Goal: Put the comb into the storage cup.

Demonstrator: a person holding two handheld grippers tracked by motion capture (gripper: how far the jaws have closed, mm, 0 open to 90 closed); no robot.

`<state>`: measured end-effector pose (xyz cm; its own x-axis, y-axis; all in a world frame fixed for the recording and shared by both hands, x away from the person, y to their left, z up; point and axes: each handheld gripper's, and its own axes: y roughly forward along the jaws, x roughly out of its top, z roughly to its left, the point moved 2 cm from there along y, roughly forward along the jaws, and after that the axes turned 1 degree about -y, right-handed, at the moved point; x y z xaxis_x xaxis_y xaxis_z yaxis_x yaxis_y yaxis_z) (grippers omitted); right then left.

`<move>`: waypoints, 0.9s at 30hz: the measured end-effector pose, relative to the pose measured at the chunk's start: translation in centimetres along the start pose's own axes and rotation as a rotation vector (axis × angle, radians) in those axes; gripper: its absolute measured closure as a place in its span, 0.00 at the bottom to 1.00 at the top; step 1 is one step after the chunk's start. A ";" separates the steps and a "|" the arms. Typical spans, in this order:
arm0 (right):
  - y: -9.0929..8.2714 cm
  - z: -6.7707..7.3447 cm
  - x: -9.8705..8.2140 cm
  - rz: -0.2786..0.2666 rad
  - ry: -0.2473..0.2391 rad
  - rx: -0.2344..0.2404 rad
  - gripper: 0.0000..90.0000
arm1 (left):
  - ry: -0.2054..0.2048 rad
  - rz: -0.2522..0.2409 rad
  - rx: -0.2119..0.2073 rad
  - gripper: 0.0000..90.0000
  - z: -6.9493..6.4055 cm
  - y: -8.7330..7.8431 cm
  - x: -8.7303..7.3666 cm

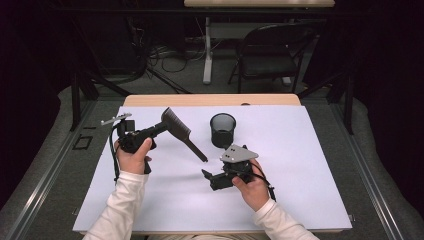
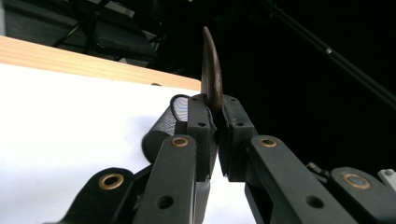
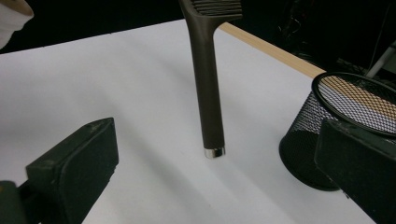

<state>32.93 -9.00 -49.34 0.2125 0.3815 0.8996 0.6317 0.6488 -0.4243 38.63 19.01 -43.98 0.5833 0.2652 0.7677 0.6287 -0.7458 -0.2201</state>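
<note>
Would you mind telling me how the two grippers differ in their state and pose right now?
The left gripper is shut on the dark comb, clamping its toothed head, while the right gripper stands open with nothing between its jaws. The left gripper holds the comb off the table, handle slanting down toward the mesh cup; the right gripper sits lower, facing the comb's handle tip. Both are black, hand-held, and trail cables.
</note>
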 end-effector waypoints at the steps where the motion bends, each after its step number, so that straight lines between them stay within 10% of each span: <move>1: -0.1 -0.1 -0.1 0.000 0.004 -0.007 0.00 | 0.003 -0.003 0.002 0.94 0.0 0.0 0.0; 27: -0.8 -2.1 -0.4 -0.008 0.050 -0.051 0.00 | 0.133 -0.015 0.105 0.94 -0.8 -0.6 0.1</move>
<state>33.90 -11.02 -49.16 0.2437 0.3419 0.9076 0.6702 0.6171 -0.4124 37.91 18.97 -43.28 0.5045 0.1876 0.8428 0.6914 -0.6724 -0.2643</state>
